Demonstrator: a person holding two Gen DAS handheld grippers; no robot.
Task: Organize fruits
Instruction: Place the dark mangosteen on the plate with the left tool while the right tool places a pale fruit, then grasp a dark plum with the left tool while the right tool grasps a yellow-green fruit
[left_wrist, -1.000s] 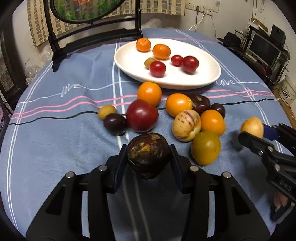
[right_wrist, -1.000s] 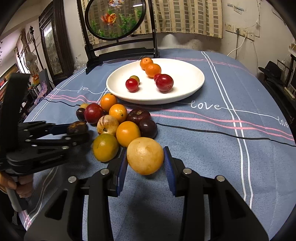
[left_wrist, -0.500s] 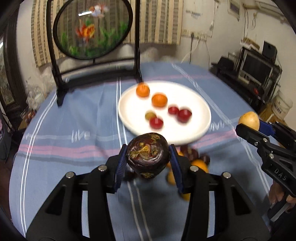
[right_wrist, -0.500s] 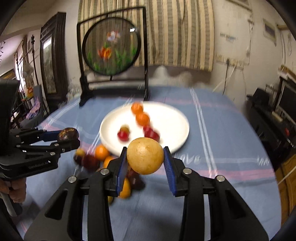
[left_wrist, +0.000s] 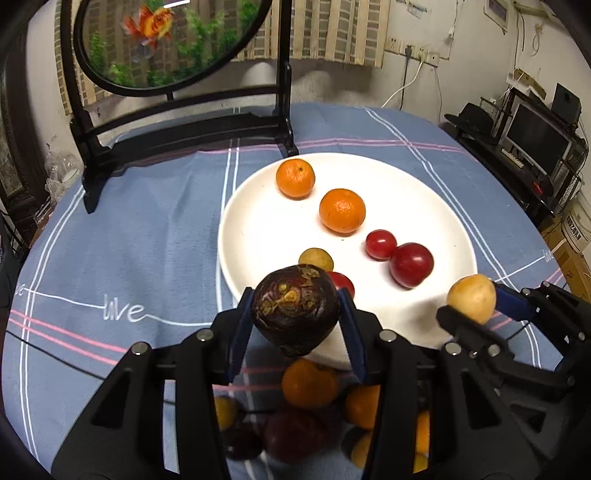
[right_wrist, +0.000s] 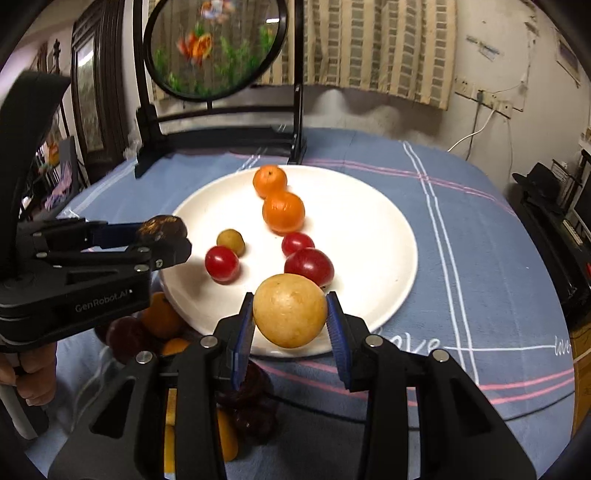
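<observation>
My left gripper (left_wrist: 295, 320) is shut on a dark purple fruit (left_wrist: 295, 310) with a scabby top, held over the near rim of the white plate (left_wrist: 258, 229). My right gripper (right_wrist: 290, 317) is shut on a round yellow fruit (right_wrist: 290, 310), also over the plate's (right_wrist: 369, 229) near edge. Each gripper shows in the other's view: the right gripper (left_wrist: 476, 310) at the right, the left gripper (right_wrist: 166, 240) at the left. On the plate lie two oranges (left_wrist: 341, 210), two red fruits (left_wrist: 410, 264), a small red fruit and a small yellow-green fruit (left_wrist: 316, 258).
Several loose fruits, orange (left_wrist: 310, 384), yellow and dark, lie on the blue tablecloth (left_wrist: 147, 240) beneath the grippers. A black-framed round goldfish screen (left_wrist: 166, 40) stands at the table's far side. Shelves with electronics (left_wrist: 535, 140) stand beyond the right edge. A hand (right_wrist: 33, 365) holds the left gripper.
Both grippers have lifted their fruits off the cloth and carried them forward over the fruit pile to the plate's near edge. The pile now lies beneath them.
</observation>
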